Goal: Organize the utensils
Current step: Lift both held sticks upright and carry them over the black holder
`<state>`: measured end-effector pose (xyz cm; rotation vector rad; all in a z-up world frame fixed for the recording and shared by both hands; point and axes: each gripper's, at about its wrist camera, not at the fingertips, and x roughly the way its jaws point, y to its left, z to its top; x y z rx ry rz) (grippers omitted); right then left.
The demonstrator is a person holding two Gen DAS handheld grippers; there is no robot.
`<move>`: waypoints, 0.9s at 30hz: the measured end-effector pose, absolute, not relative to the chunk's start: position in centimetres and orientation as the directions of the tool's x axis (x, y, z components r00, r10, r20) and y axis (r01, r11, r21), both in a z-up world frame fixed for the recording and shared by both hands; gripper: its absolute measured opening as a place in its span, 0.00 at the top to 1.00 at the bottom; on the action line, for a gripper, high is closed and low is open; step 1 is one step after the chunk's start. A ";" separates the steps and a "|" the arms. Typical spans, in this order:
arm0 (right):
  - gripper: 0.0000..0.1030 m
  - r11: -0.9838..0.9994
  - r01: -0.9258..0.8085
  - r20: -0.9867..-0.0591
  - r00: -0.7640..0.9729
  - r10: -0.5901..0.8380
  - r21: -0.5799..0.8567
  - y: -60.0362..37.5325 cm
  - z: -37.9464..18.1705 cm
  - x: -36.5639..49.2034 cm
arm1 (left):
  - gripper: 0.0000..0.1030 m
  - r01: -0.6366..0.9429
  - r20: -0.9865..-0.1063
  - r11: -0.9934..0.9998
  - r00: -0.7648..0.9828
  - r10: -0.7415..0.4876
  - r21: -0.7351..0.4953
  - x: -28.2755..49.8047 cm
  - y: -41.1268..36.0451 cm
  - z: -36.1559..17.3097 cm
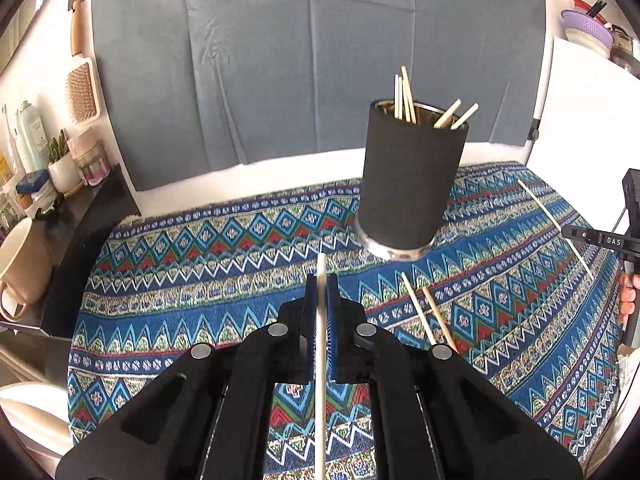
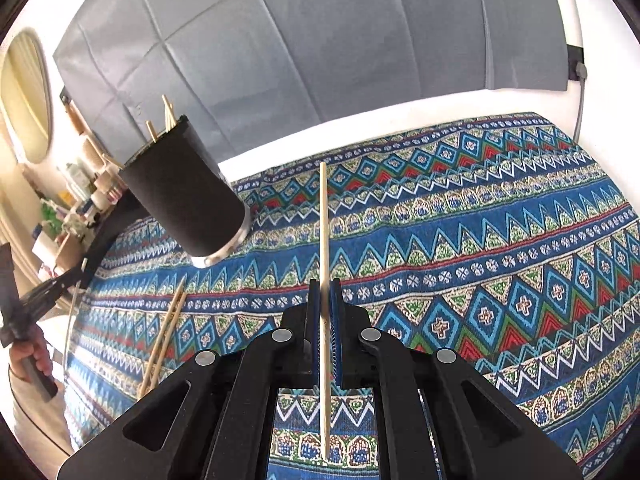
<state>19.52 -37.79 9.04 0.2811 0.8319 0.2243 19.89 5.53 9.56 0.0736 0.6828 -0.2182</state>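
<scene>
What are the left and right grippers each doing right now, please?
Left gripper: shut on a white chopstick.
Right gripper: shut on a wooden chopstick.

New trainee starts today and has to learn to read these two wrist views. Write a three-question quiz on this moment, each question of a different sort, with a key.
1. True or false: the left tool is shut on a chopstick.
2. How many loose chopsticks lie together on the patterned cloth in front of the black holder?
A) none
B) two
C) five
3. Fill in: the chopstick held by the right tool sticks out ____ the fingertips.

Key
1. True; the pads press on it from both sides.
2. B; a pair, side by side.
3. Beyond; it also runs back between the tool's arms.
</scene>
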 end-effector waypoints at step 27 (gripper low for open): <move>0.96 0.814 -0.382 -0.374 0.746 0.551 0.437 -30.1 19.0 26.9 | 0.95 0.302 -0.246 0.952 0.927 -0.282 0.051 24.5 1.4 19.6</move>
